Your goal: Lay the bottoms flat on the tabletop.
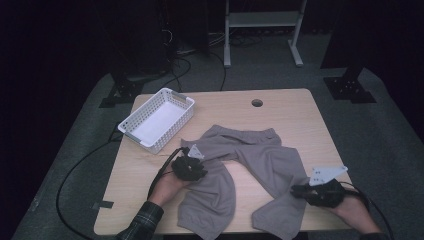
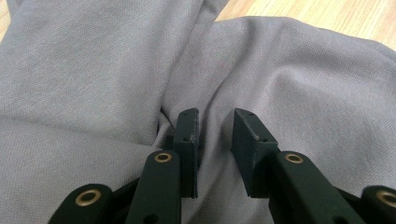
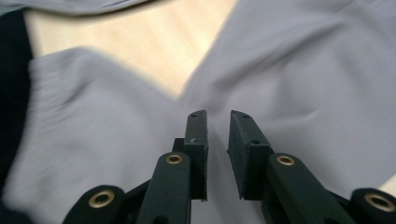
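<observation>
White basket (image 1: pixel 159 119) far left on table (image 1: pixel 300 115). Left gripper (image 1: pixel 191 167) on grey trousers (image 1: pixel 240 170), jaws pinching a fold of the left leg. Right gripper (image 1: pixel 300 190) at right leg's edge, jaws pinching cloth. Trousers lie mid-table.

trousers (image 1: pixel 260 165): plain grey, no pattern; fine knit weave in the left gripper view (image 2: pixel 289 70)
table (image 1: pixel 300 115): light wood grain, dark round hole at 12 o'clock
basket (image 1: pixel 131 121): white, perforated walls, at 10 o'clock
left gripper (image 1: pixel 197 167): black, with a pale grey plate; brass-coloured rivets on black jaws in its own view (image 2: pixel 215 133)
right gripper (image 1: pixel 295 189): black, pale grey plate; brass rivets likewise (image 3: pixel 217 130)
sleeve (image 1: pixel 142 222): dark green plaid, at 7 o'clock
floor (image 1: pixel 390 140): grey
</observation>
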`<state>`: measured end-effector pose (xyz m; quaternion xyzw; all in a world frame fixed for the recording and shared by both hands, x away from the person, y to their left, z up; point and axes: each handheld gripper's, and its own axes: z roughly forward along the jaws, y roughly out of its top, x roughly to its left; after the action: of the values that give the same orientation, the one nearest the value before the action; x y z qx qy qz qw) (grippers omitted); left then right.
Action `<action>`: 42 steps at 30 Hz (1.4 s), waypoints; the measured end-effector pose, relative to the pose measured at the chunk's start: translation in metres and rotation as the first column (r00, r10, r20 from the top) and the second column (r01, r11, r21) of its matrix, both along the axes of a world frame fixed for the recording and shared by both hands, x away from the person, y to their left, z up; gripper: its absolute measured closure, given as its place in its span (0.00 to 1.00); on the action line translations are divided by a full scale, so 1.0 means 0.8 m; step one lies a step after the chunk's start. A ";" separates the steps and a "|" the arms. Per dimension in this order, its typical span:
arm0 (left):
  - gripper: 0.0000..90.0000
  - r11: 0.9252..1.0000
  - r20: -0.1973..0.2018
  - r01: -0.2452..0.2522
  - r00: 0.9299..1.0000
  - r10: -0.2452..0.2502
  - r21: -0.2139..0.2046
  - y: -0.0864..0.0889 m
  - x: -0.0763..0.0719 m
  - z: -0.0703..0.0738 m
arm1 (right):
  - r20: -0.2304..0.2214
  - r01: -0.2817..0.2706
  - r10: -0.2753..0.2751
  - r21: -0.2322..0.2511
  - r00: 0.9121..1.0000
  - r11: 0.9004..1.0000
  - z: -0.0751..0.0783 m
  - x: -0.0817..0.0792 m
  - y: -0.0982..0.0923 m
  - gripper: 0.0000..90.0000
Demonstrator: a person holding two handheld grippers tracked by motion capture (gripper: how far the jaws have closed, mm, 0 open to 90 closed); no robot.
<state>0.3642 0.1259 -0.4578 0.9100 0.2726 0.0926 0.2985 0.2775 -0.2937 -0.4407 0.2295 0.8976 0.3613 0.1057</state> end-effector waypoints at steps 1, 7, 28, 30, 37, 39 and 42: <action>0.79 1.000 -0.001 -0.002 1.000 0.002 -0.002 0.000 0.000 0.000 | 0.023 0.009 -0.008 -0.012 1.000 1.000 0.000 0.009 0.004 0.85; 0.81 1.000 -0.022 0.010 1.000 -0.009 0.005 0.001 -0.004 0.002 | 0.041 0.077 -0.073 -0.097 0.996 0.992 -0.013 0.065 0.031 0.86; 0.80 0.992 -0.086 0.123 0.989 -0.122 0.011 -0.002 -0.076 0.005 | -0.127 -0.202 0.188 -0.106 0.974 0.974 -0.025 0.025 0.071 0.88; 0.78 0.989 -0.098 0.146 0.985 -0.144 0.016 -0.002 -0.082 0.007 | -0.148 -0.228 0.214 -0.084 0.965 0.970 -0.024 0.020 0.074 0.84; 0.69 0.995 -0.035 0.078 0.996 -0.080 -0.065 0.004 -0.080 0.022 | -0.030 -0.061 0.060 -0.033 0.998 0.998 -0.007 0.031 0.063 0.76; 0.67 0.997 -0.029 0.063 0.997 -0.065 -0.044 0.001 -0.077 0.015 | -0.028 -0.051 0.050 -0.050 0.998 0.997 -0.012 0.031 0.064 0.76; 0.64 0.999 -0.022 0.033 0.999 -0.034 -0.032 0.000 -0.068 0.007 | -0.018 -0.047 0.046 -0.078 0.999 0.996 -0.019 0.029 0.067 0.72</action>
<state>0.3099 0.1258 -0.4519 0.9105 0.2621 0.0730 0.3113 0.3006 -0.2401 -0.4562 0.2071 0.9170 0.3263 0.0990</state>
